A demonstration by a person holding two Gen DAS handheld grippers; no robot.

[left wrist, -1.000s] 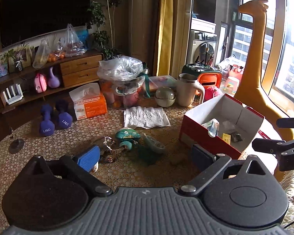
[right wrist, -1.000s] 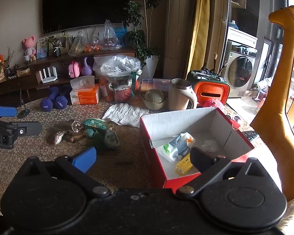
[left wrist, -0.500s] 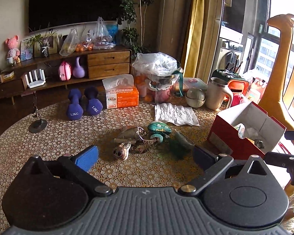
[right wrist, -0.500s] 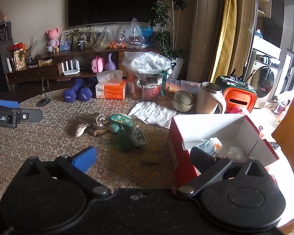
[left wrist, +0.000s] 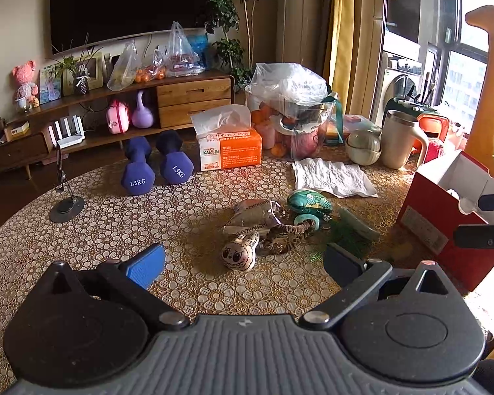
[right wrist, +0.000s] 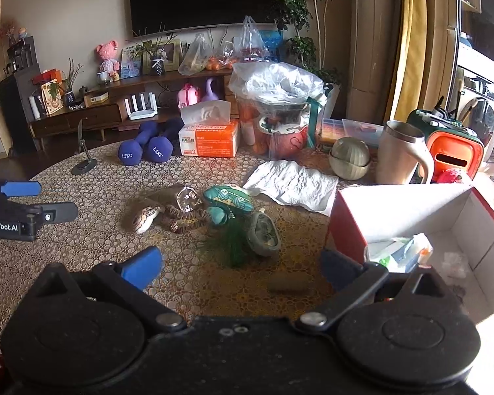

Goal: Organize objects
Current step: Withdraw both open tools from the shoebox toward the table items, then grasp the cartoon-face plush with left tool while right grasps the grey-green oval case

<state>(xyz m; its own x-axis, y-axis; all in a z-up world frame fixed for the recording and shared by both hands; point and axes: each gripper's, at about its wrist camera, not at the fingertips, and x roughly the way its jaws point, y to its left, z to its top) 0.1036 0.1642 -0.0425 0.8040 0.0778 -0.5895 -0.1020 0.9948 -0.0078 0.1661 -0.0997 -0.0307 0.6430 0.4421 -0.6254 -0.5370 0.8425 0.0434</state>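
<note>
Small toys (left wrist: 273, 227) lie clustered on the table ahead of the left gripper (left wrist: 243, 261). The open red box (right wrist: 411, 217) sits right of them.

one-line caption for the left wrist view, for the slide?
Open left gripper above a patterned table, facing a clutter of small toys beside a red box.

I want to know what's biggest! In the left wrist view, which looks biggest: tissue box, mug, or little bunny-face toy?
1. tissue box
2. mug, though it sits farther back, so unsure
3. bunny-face toy, smallest despite being nearest
</note>
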